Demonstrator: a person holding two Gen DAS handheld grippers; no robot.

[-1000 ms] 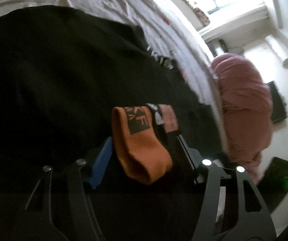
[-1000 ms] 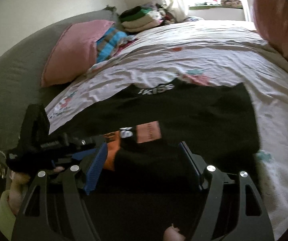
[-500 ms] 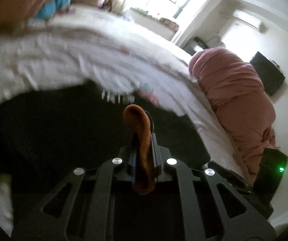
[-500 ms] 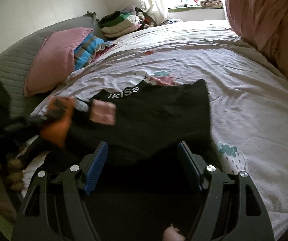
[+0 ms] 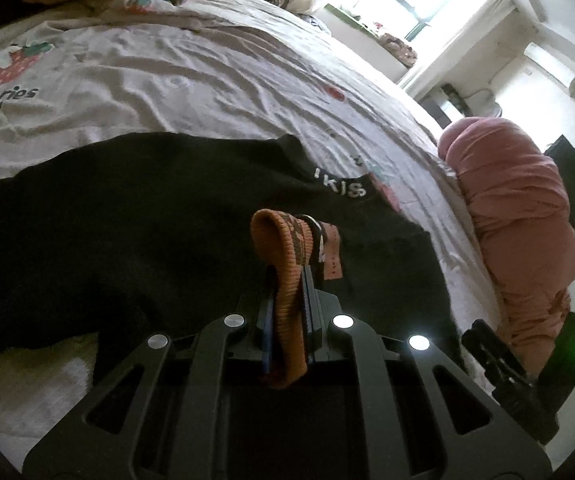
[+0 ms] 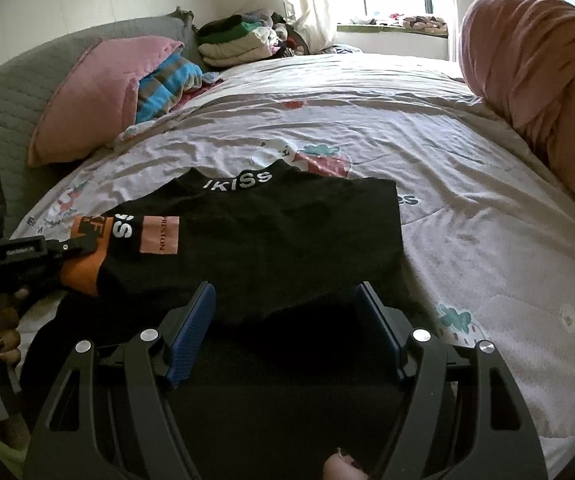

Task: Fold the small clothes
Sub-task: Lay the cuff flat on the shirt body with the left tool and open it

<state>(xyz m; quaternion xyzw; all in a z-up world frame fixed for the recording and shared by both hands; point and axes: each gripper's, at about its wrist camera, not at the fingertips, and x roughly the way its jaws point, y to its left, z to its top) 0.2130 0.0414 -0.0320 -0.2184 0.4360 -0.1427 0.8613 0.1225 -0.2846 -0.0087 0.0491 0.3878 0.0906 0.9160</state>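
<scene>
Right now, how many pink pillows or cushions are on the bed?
2. A pink pillow leans on the grey headboard at far left; a big pink bolster lies along the bed's right edge. The clothes pile by the window may hide more.

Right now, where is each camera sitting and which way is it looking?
Left wrist: sits on the left gripper, looking down its fingers over the black top toward the window; fingers pinch the orange cuff.
Right wrist: sits on the right gripper, fingers open over the top, facing pillows; a hand shows.
Shared: top, cuff, bedsheet.
</scene>
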